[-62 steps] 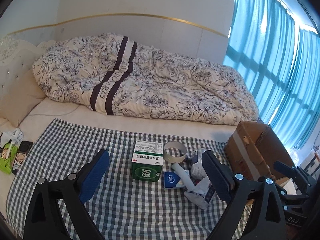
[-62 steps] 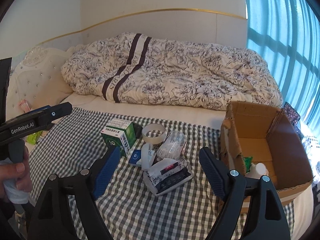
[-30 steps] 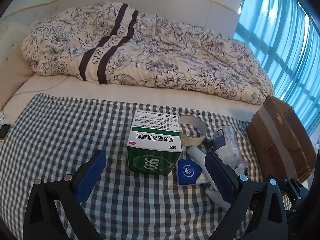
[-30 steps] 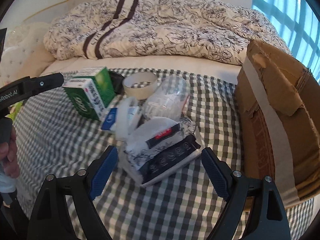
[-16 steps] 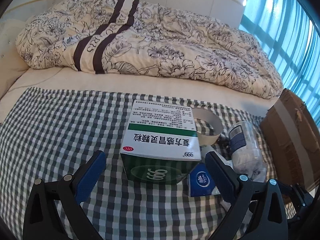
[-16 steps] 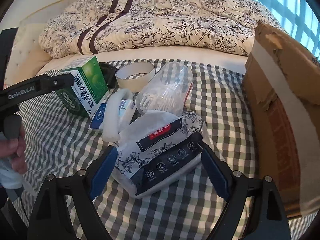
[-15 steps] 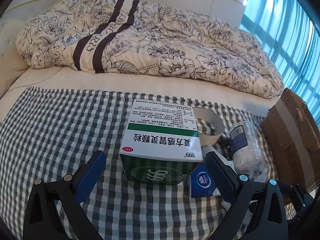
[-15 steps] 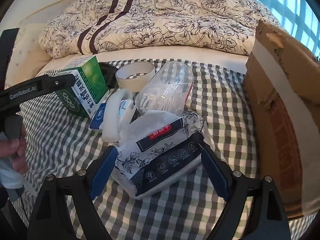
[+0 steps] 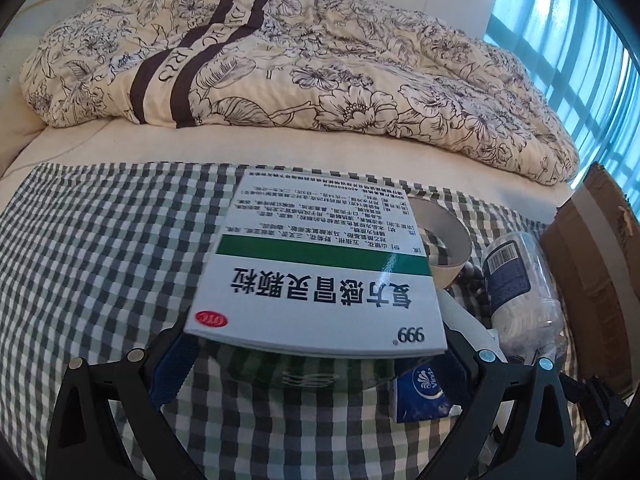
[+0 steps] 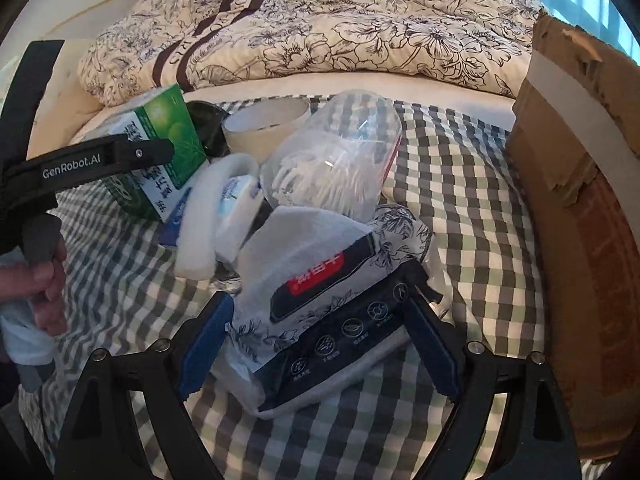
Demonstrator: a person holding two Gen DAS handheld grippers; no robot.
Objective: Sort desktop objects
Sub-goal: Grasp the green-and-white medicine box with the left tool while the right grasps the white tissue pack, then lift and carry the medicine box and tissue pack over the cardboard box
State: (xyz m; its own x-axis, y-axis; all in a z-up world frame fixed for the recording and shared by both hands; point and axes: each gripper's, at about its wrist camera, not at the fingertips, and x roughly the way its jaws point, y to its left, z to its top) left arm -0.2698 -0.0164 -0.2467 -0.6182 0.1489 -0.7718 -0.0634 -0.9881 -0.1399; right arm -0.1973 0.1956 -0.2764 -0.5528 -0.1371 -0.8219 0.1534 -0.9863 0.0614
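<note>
Straddling the medicine box (image 9: 316,280) at frame centre, the left gripper (image 9: 312,360) stands spread; light stiff card, probably best pinched across its sides. The right gripper (image 10: 316,344) brackets the soft tissue pack (image 10: 320,304), unclamped.

Glossy card medicine box (image 9: 320,280), woven checked cloth (image 9: 100,248)
</note>
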